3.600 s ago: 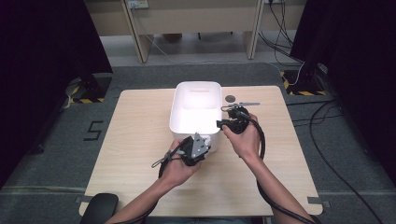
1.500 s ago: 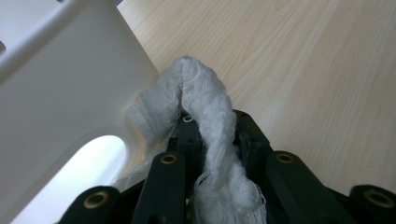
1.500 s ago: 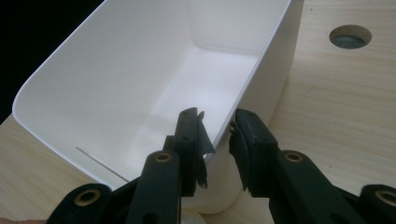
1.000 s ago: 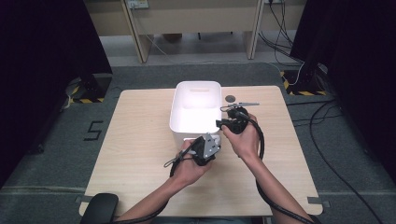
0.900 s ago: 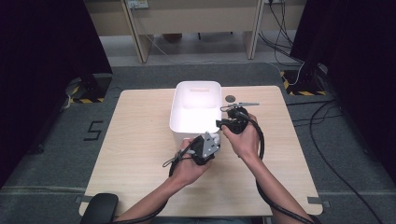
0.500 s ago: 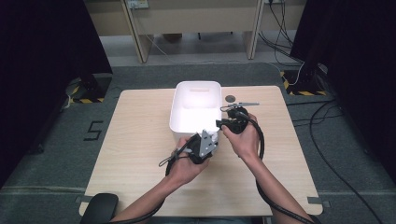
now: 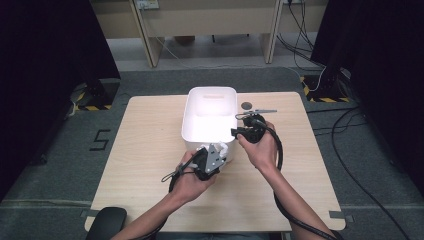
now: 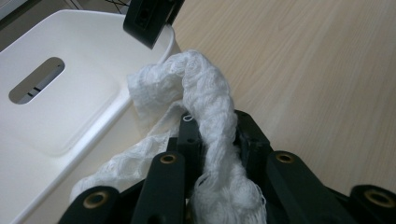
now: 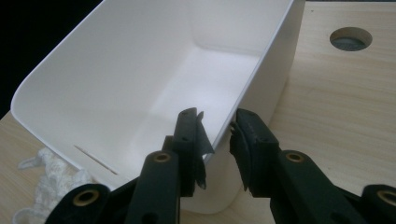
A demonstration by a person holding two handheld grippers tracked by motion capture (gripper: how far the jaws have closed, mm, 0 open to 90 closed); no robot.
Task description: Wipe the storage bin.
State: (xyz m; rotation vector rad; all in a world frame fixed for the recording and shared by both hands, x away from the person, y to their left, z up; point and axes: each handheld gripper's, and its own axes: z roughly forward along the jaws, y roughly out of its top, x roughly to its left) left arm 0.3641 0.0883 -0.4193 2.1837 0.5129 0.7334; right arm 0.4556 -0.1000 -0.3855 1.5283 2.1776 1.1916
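A: What was the biggest thing there?

B: The wooden table [image 7: 150,150], and on it, toward the far middle, the white bin [image 7: 209,120]. Everything else sat around that bin. A round hole [image 7: 246,105] in the tabletop lay just off the bin's far right corner.

A: And the hands?

B: The right gripper [image 9: 217,133] stood at the bin's right wall near its near corner, one jaw inside and one outside. The rim ran between the jaws, but there was a gap on the outer side, so I'd call them apart and not pinching. The left gripper [image 8: 212,140] was at the bin's near edge, clamped tight on a bunched white knitted cloth [image 8: 205,98].

A: Where exactly was the cloth?

B: In those jaws, just outside the bin's near wall, with its free end arching up toward the rim. In the right gripper view a bit of it [image 9: 51,170] showed beside the bin's near corner.

A: So how far along, by your reckoning?

B: The pickup looked done. Nothing lay inside the bin that I could see, so lifting the cloth over the rim and letting go seemed left.
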